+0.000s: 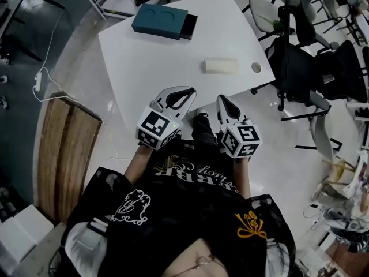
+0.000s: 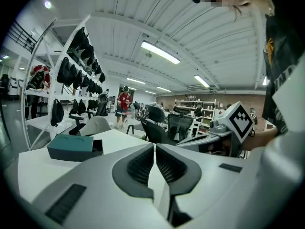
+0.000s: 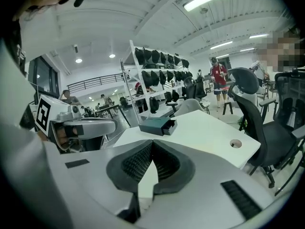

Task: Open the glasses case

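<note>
The glasses case (image 1: 219,66) is a cream oblong shell lying closed on the white table (image 1: 150,68), right of middle. Both grippers hang off the table's near edge, short of the case and apart from it. My left gripper (image 1: 189,91) (image 2: 155,146) is shut with its ribbed pads meeting and nothing between them. My right gripper (image 1: 221,98) (image 3: 152,143) is shut too, and empty. Neither gripper view shows the case; the jaws hide that part of the table.
A teal box (image 1: 163,21) (image 2: 74,147) (image 3: 157,125) with a dark open end sits at the table's far corner. A round cable hole (image 1: 256,67) (image 3: 235,143) lies right of the case. Black office chairs (image 1: 311,68) stand to the right, and a wooden panel (image 1: 66,149) lies on the floor to the left.
</note>
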The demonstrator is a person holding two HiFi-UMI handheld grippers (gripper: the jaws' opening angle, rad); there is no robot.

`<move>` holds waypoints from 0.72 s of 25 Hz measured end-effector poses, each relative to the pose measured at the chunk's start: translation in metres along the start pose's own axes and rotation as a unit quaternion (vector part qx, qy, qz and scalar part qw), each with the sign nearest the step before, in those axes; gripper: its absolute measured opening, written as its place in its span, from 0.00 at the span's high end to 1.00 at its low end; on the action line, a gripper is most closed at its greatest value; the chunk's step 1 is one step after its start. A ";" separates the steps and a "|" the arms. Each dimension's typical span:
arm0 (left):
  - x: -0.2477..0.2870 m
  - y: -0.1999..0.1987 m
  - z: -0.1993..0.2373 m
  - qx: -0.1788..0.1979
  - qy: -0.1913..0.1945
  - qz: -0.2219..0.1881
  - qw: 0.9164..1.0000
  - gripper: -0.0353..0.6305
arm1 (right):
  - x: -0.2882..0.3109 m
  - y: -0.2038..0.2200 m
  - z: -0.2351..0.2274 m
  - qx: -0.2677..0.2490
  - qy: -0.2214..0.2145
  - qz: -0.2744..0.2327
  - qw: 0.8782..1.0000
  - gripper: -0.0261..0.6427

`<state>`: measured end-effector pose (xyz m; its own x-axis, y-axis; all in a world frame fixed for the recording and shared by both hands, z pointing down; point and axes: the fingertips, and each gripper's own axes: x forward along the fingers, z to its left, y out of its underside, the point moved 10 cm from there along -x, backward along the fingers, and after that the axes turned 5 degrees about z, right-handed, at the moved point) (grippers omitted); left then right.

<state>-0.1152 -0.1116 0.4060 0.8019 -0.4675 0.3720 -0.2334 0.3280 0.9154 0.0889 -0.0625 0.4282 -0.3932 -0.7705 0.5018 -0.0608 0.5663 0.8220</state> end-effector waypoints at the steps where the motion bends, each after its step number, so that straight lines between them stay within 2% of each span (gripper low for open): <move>1: 0.007 -0.003 0.002 -0.002 -0.006 0.001 1.000 0.90 | 0.005 -0.005 -0.010 -0.005 -0.002 0.003 1.000 0.94; 7: 0.057 -0.022 0.014 -0.027 -0.049 0.005 0.998 0.90 | 0.040 -0.024 -0.080 -0.020 -0.012 0.040 0.999 0.94; 12: 0.095 -0.031 0.011 -0.040 -0.063 0.011 0.997 0.91 | 0.065 -0.023 -0.131 -0.033 -0.009 0.072 0.997 0.94; 18: 0.109 -0.030 0.013 -0.053 -0.094 0.023 0.994 0.90 | 0.099 -0.023 -0.159 -0.099 -0.012 0.112 0.989 0.94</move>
<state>-0.0276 -0.1827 0.4214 0.6718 -0.5921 0.4450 -0.2014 0.4322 0.8790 0.1972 -0.1981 0.5020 -0.3981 -0.6237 0.6727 0.2100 0.6519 0.7287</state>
